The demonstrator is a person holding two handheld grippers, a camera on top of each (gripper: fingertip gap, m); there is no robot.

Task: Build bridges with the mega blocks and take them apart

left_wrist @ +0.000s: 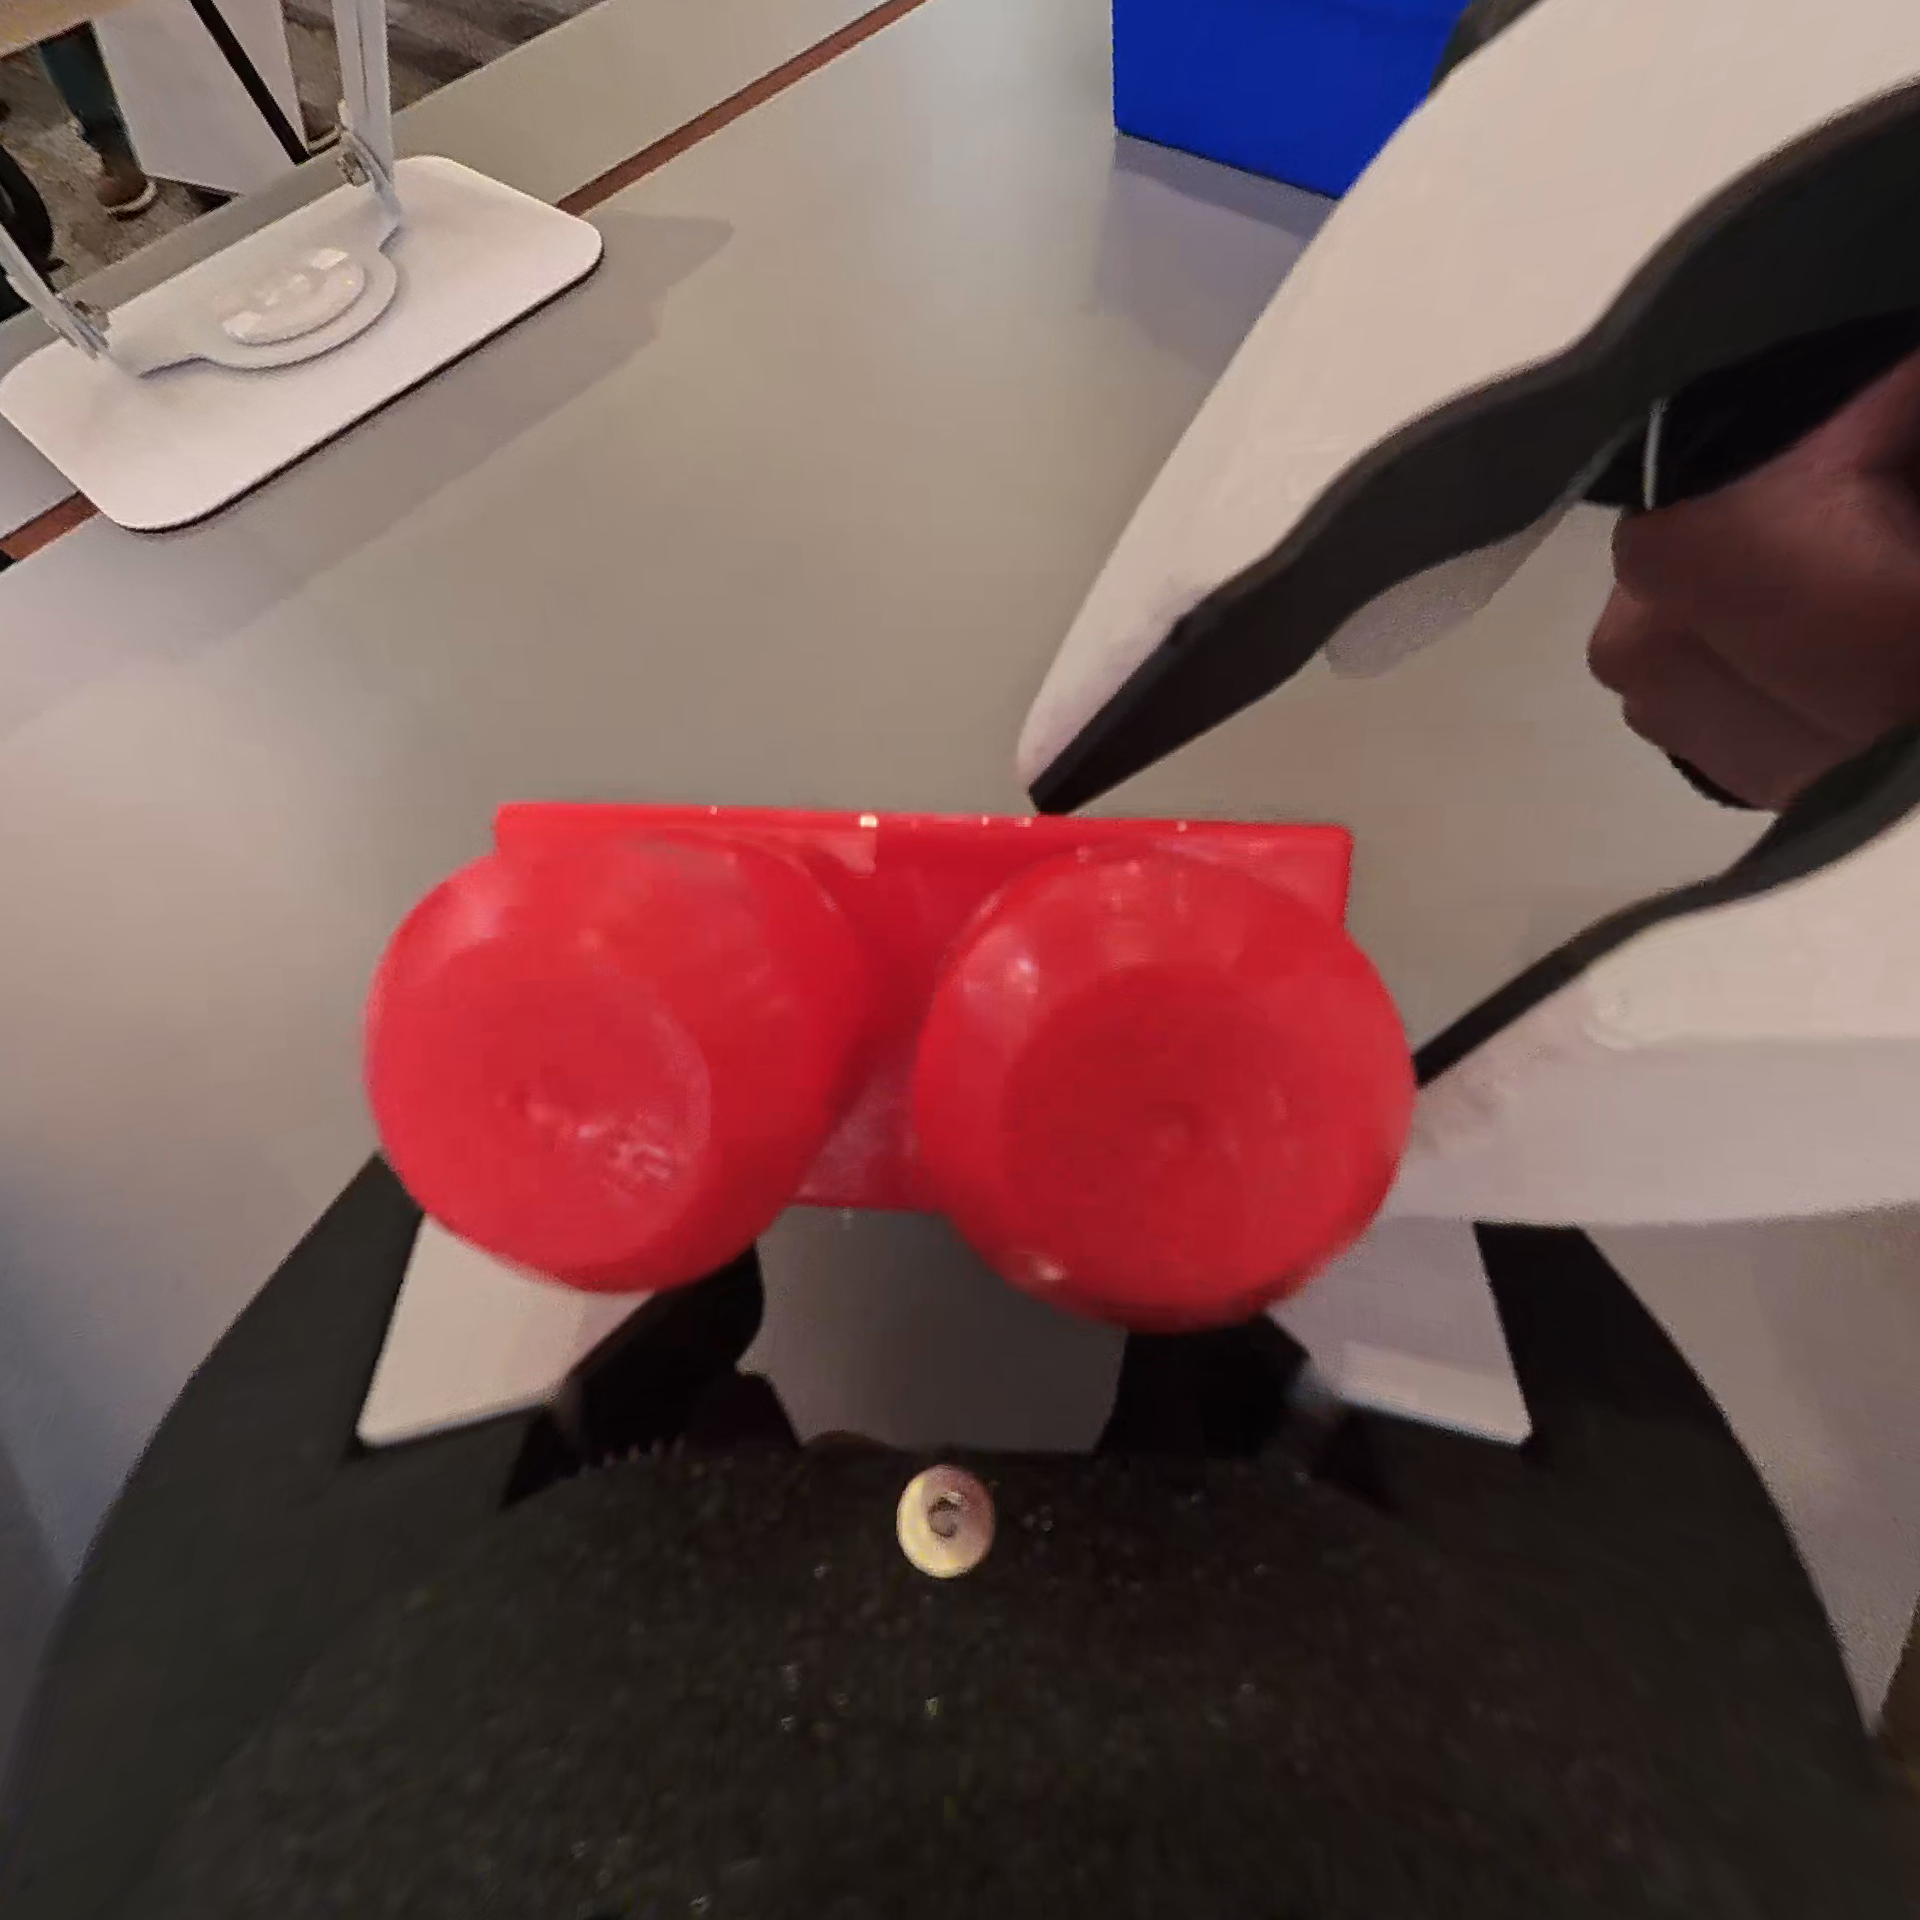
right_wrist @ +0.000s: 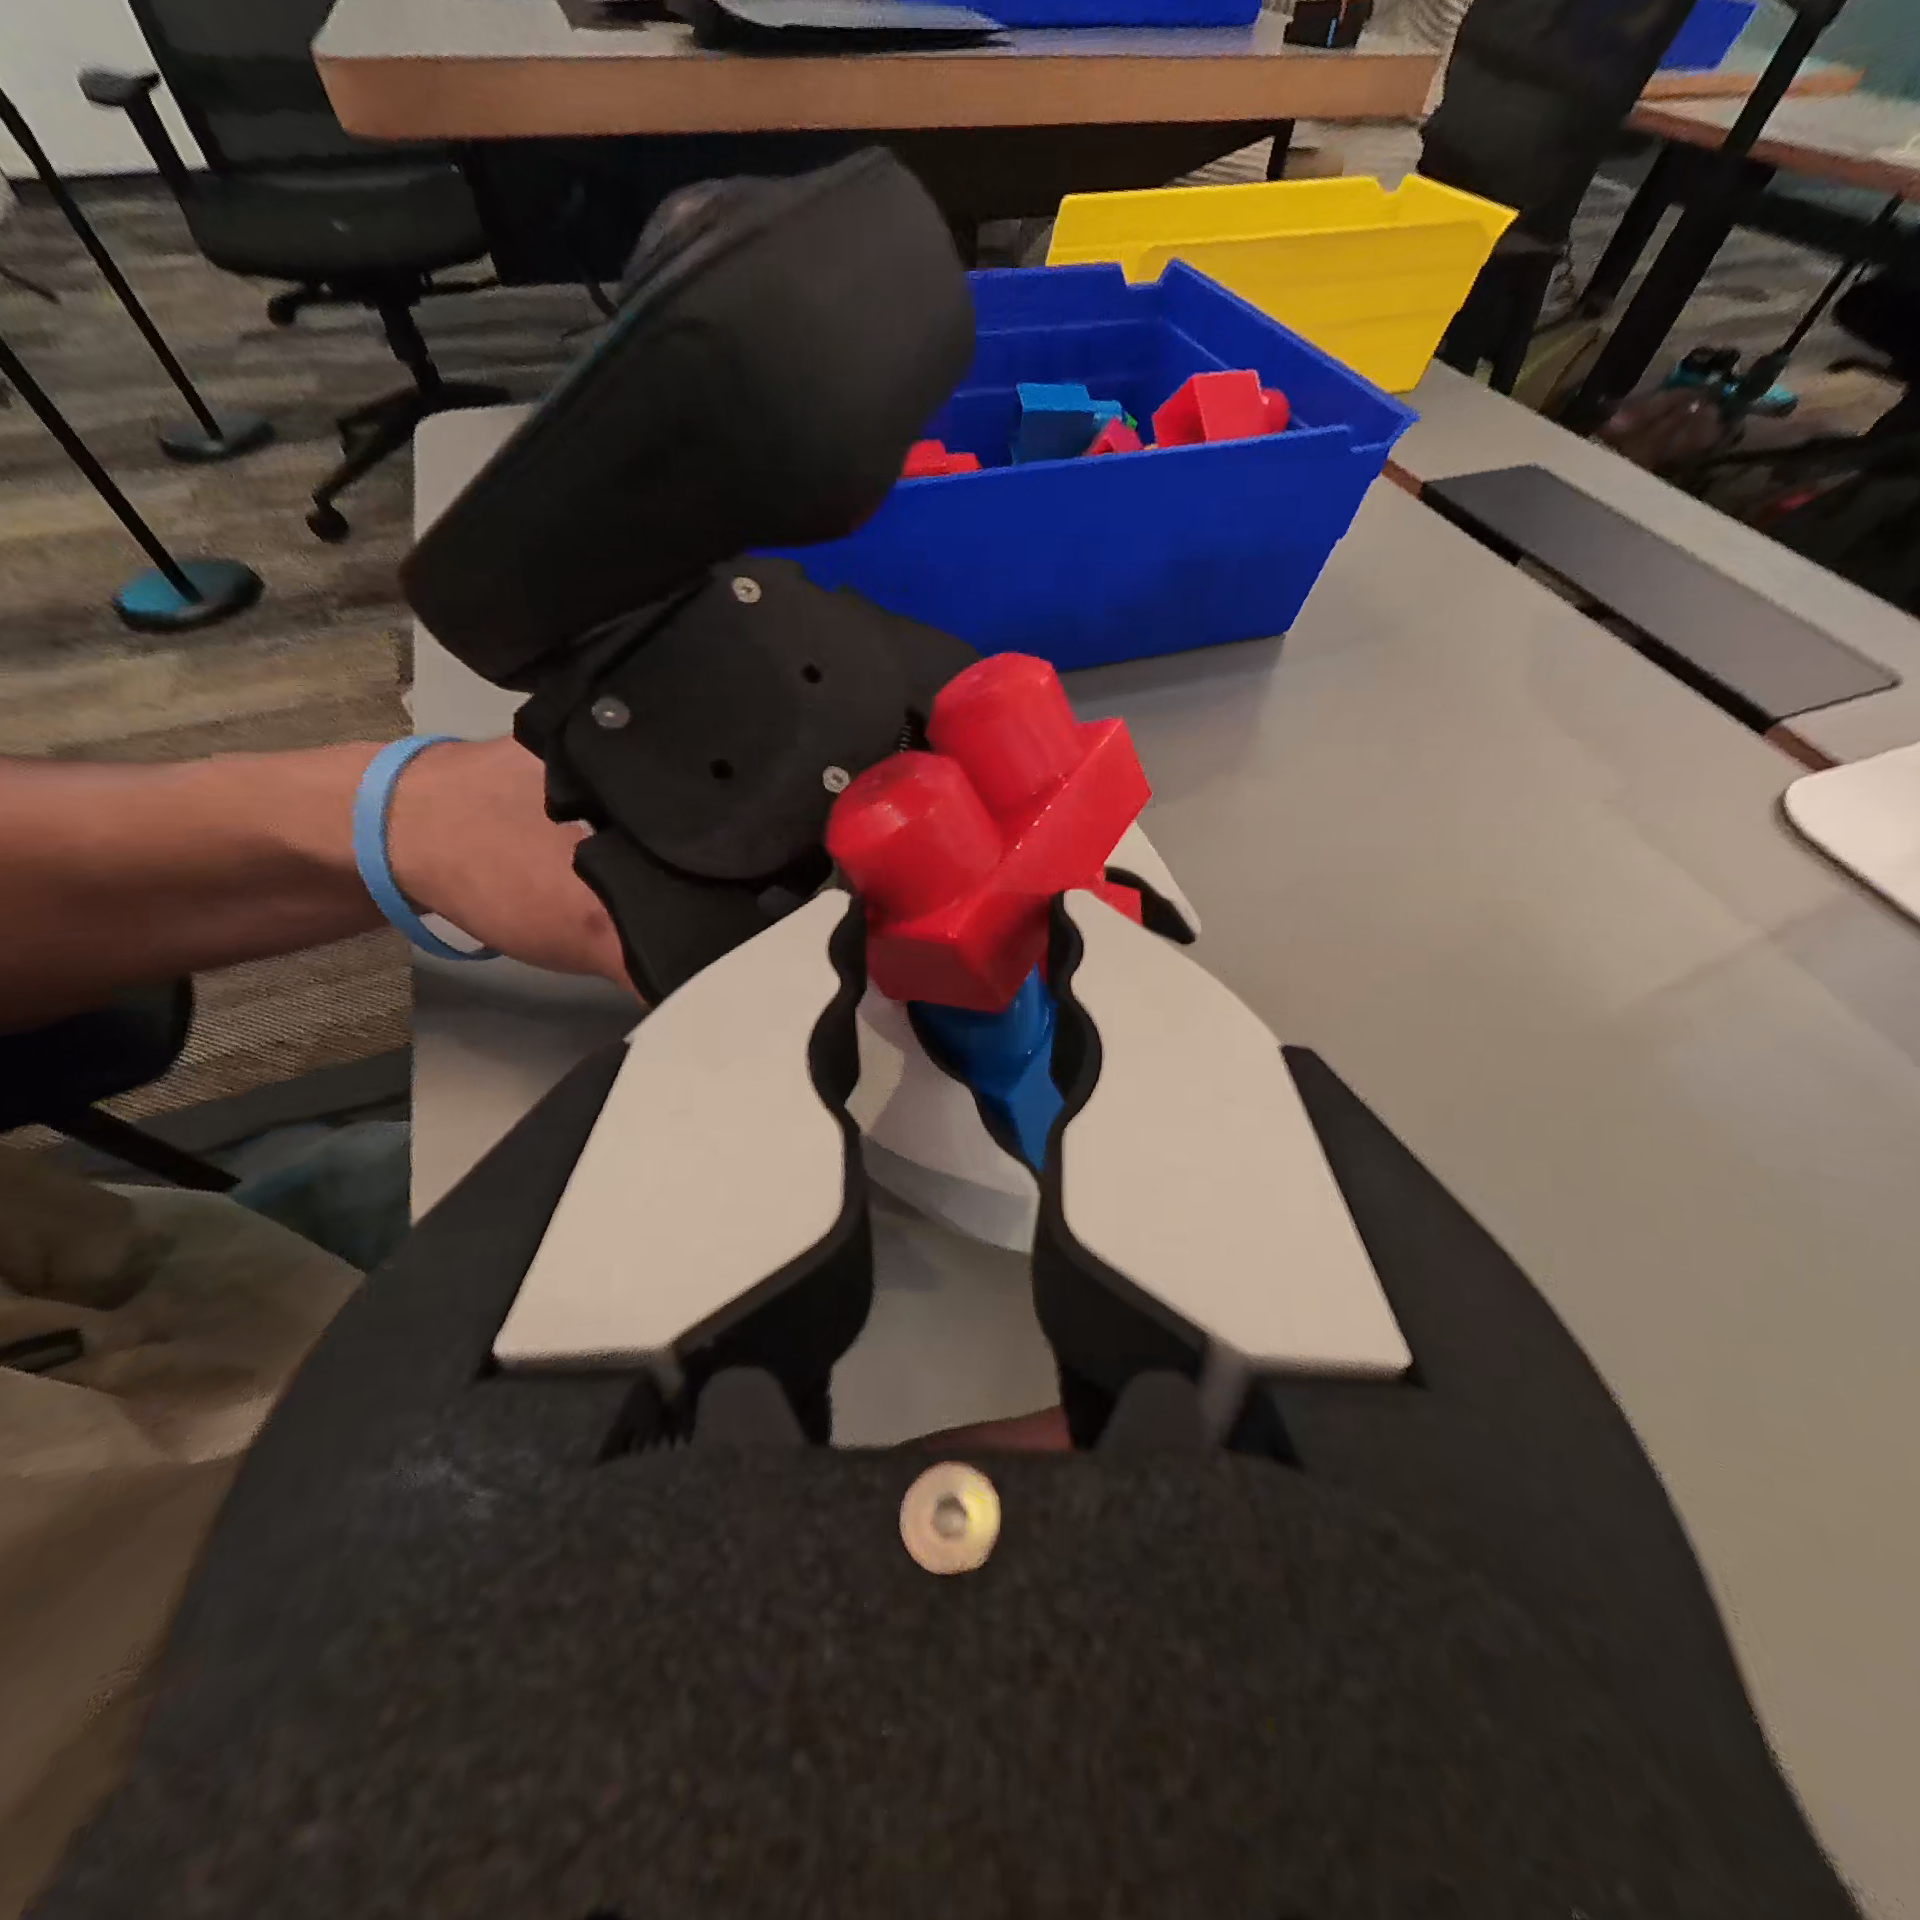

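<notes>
1. The right gripper [right_wrist: 951, 997] has its jaws nearly together, clamped on the lower part of a red block [right_wrist: 982, 831] at the centre of the right wrist view; a blue block [right_wrist: 1013, 1049] runs down between its fingers beneath the red one.
2. The left gripper [right_wrist: 727, 727] appears in the right wrist view as a black body at left of centre, right up against the red block's two studs. Its finger ends are hidden behind the block, so I cannot tell how its jaws stand.
3. In the left wrist view the red block [left_wrist: 883, 1049] fills the centre, its two round studs facing the camera and covering that gripper's finger ends. The right gripper [left_wrist: 1226, 935] comes in from the right edge, its fingers either side of the block's far end.
4. Only the right wrist view shows a blue bin [right_wrist: 1143, 540] of loose blocks at upper centre on the grey table [right_wrist: 1507, 1039], with a yellow bin [right_wrist: 1299, 260] behind it.
5. Only the left wrist view shows a white stand [left_wrist: 291, 343] at upper left.
6. A person's hand [right_wrist: 499, 852] with a blue wristband [right_wrist: 390, 842] reaches in from the left edge, holding the left gripper tilted.
</notes>
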